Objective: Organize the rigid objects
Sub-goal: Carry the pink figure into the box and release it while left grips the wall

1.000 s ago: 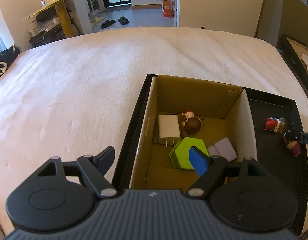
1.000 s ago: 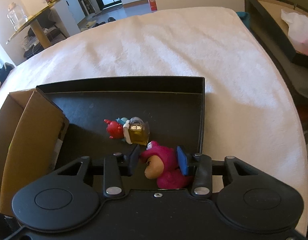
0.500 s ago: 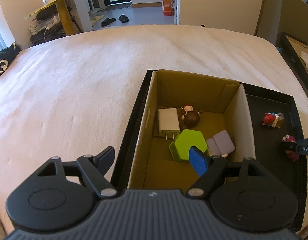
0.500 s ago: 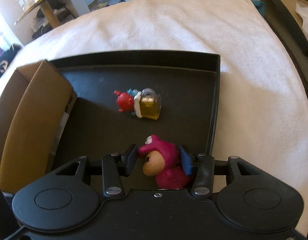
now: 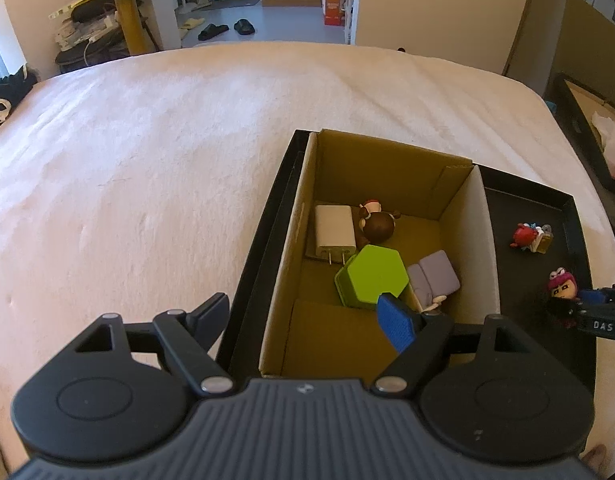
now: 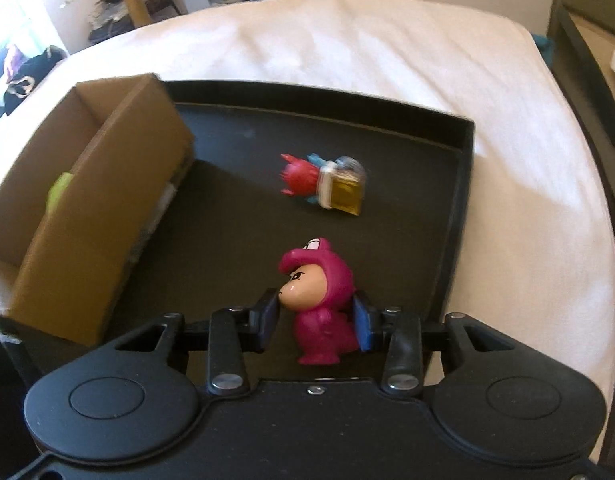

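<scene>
My right gripper (image 6: 317, 320) is shut on a pink hooded figurine (image 6: 321, 300) and holds it above the black tray (image 6: 465, 160); the figurine also shows in the left wrist view (image 5: 562, 286). A red toy with a yellow block (image 6: 327, 184) lies on the tray floor. A cardboard box (image 5: 395, 152) stands in the tray's left part and holds a green hexagon (image 5: 373, 276), a white charger (image 5: 334, 232), a brown round figure (image 5: 377, 226) and a lilac piece (image 5: 435, 280). My left gripper (image 5: 303, 316) is open and empty over the box's near left corner.
The tray sits on a white blanket (image 5: 127, 168) covering a bed. Another dark tray (image 5: 587, 128) stands off the right side. A yellow table (image 5: 123, 0) and slippers (image 5: 223, 28) are on the floor beyond.
My right gripper has lifted the pink figurine up and back from the tray floor, turning toward the cardboard box. My left gripper has risen slightly and stays open.
</scene>
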